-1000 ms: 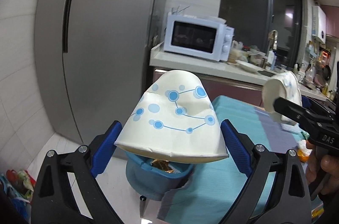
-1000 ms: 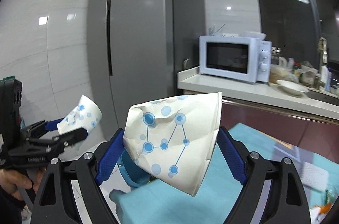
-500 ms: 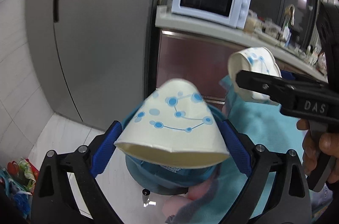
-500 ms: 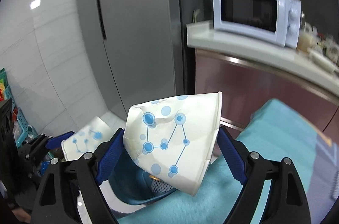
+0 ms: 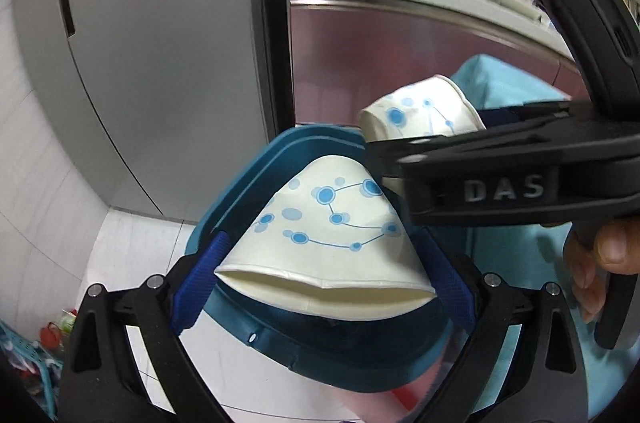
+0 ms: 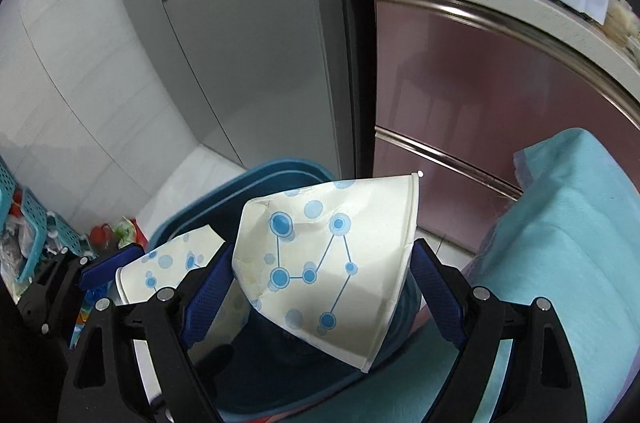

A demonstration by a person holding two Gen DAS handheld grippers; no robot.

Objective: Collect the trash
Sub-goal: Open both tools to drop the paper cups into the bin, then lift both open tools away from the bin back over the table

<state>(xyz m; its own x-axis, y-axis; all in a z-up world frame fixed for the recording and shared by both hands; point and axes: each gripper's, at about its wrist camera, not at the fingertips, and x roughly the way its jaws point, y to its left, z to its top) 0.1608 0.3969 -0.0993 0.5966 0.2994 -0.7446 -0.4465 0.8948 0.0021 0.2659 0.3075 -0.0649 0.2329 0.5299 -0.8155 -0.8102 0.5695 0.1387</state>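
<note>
I have a squashed paper cup (image 5: 332, 243) clamped flat between the blue pads of my left claw (image 5: 320, 263), its rim toward me, and a second crumpled cup (image 6: 328, 263) pinched the same way in my right claw (image 6: 320, 287), the pads pressing each one's sides so it cannot slip. Both claws tip downward with the blue bin (image 5: 248, 175) open directly beneath the cups, placed, I judge, so a release drops them straight in. The fridge (image 5: 160, 43) stands beyond.
</note>
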